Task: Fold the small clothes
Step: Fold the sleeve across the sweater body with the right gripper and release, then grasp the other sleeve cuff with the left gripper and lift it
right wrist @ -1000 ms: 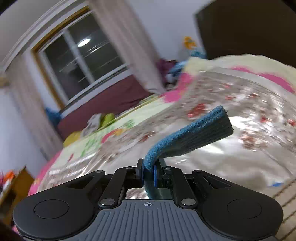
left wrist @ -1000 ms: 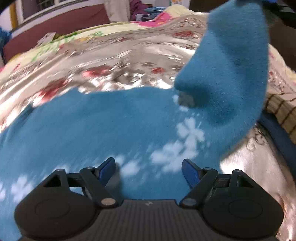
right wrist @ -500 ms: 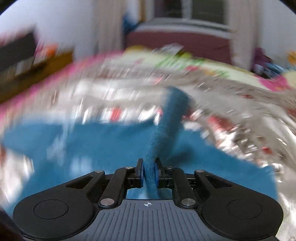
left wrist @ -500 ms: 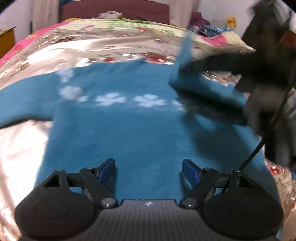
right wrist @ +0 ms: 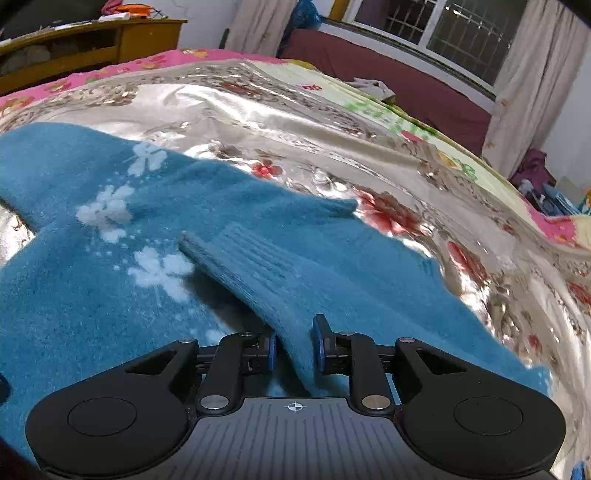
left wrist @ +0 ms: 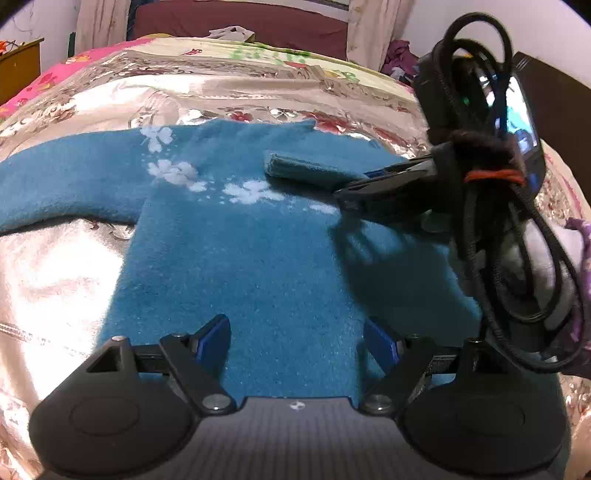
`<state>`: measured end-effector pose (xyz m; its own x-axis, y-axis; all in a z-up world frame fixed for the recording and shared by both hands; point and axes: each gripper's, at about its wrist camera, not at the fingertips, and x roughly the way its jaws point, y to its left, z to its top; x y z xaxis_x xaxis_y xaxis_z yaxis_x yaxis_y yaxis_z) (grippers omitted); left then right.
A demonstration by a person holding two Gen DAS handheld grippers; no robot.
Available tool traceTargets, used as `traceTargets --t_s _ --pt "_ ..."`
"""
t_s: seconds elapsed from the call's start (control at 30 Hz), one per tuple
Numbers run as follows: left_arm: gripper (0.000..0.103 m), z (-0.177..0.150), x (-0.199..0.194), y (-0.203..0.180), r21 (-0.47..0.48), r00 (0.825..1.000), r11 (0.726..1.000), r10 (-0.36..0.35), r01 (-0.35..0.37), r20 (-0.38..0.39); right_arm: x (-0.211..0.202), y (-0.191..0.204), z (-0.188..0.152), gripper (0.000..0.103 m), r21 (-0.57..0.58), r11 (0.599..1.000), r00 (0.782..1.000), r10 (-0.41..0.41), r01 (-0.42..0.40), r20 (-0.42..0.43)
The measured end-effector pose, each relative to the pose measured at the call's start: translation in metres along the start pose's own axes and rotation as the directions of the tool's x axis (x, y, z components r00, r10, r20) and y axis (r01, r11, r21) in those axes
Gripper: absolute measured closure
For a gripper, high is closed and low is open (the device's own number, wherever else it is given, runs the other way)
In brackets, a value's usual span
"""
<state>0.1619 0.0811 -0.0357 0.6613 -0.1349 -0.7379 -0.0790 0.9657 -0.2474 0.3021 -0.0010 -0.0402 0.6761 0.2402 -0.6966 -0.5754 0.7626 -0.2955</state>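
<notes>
While sleeve (right wrist: 266,280) lies between right gripper (right wrist: 294,345) pads, sweater (left wrist: 258,266) flat

My left gripper (left wrist: 297,345) hangs over the blue sweater (left wrist: 258,266), blue pads wide apart, nothing between them. Sweater lies flat on the shiny floral bedspread (left wrist: 55,266). White flower marks (left wrist: 247,192) run across its chest. One sleeve (left wrist: 66,184) stretches out to the left. The other sleeve is folded in over the body, its ribbed cuff (left wrist: 291,168) lying near the flowers. My right gripper (left wrist: 373,177) reaches in from the right at that sleeve; its pads sit by the cloth, grip unclear from here. A bundle of black cable (left wrist: 517,236) hangs off it. Maroon headboard (left wrist: 258,26) at the far end.
</notes>
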Motion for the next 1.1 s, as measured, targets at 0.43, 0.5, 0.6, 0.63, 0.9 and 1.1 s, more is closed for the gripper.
traceTargets --t_s 0.43,0.5,0.6,0.63,0.9,1.1 --pt "0.02 0.001 -0.016 0.012 -0.053 0.998 0.999 -0.002 0.005 0.059 0.02 -0.006 0.033 0.08 0.159 0.982 0.992 0.113 -0.104 -0.05" --pt "0.02 0.003 -0.022 0.019 -0.081 0.997 0.997 0.011 -0.004 0.077 0.022 -0.005 0.025 0.078 0.16 0.981 0.992 0.116 -0.108 -0.04" --pt "0.02 0.008 -0.03 0.033 -0.139 0.994 0.99 0.028 -0.013 0.103 0.012 -0.012 0.021 0.071 0.218 0.965 0.989 0.15 -0.143 -0.015" --pt "0.02 0.01 -0.036 0.041 -0.17 0.992 0.985 0.038 -0.017 0.119 0.006 -0.013 0.021 0.069 0.217 0.964 0.987 0.159 -0.156 0.007" --pt "0.02 0.025 -0.082 0.152 -0.428 0.935 0.883 0.296 -0.19 0.194 0.007 -0.002 0.016 0.062 0.197 0.961 0.981 0.192 -0.193 0.025" --pt "0.021 0.026 -0.089 0.246 -0.625 0.891 0.742 0.425 -0.242 0.16 -0.001 0.011 0.033 0.063 0.208 0.937 0.959 0.267 -0.281 0.093"
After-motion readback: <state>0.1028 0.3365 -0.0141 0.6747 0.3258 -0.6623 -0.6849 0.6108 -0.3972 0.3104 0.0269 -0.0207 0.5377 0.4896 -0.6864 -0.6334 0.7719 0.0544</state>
